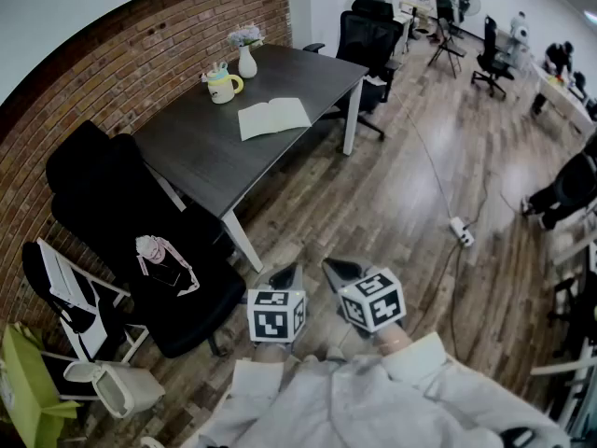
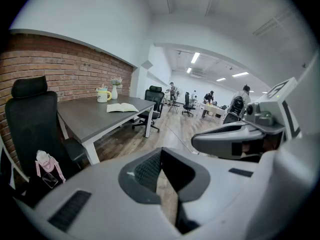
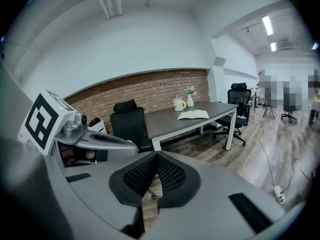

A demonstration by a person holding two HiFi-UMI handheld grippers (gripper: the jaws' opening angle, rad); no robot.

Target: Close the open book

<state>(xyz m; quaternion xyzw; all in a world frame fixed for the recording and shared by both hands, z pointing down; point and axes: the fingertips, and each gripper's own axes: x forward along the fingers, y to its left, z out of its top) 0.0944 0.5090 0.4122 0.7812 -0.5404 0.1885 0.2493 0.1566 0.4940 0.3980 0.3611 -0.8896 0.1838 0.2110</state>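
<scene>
An open book (image 1: 272, 118) with pale pages lies flat on the dark grey table (image 1: 201, 152), well ahead of me. The same book (image 2: 121, 107) shows small in the left gripper view, and the book (image 3: 193, 114) lies mid-table in the right gripper view. My left gripper (image 1: 287, 276) and right gripper (image 1: 341, 271) hang side by side over the wooden floor, close to my body and far short of the table. Both are shut, jaws touching, with nothing between them.
A mug (image 1: 223, 86) and a white vase (image 1: 246, 62) stand at the table's far end by the brick wall. A black office chair (image 1: 140, 241) sits left of the table, another chair (image 1: 367, 40) beyond it. A power strip (image 1: 461, 232) and cable lie on the floor at right.
</scene>
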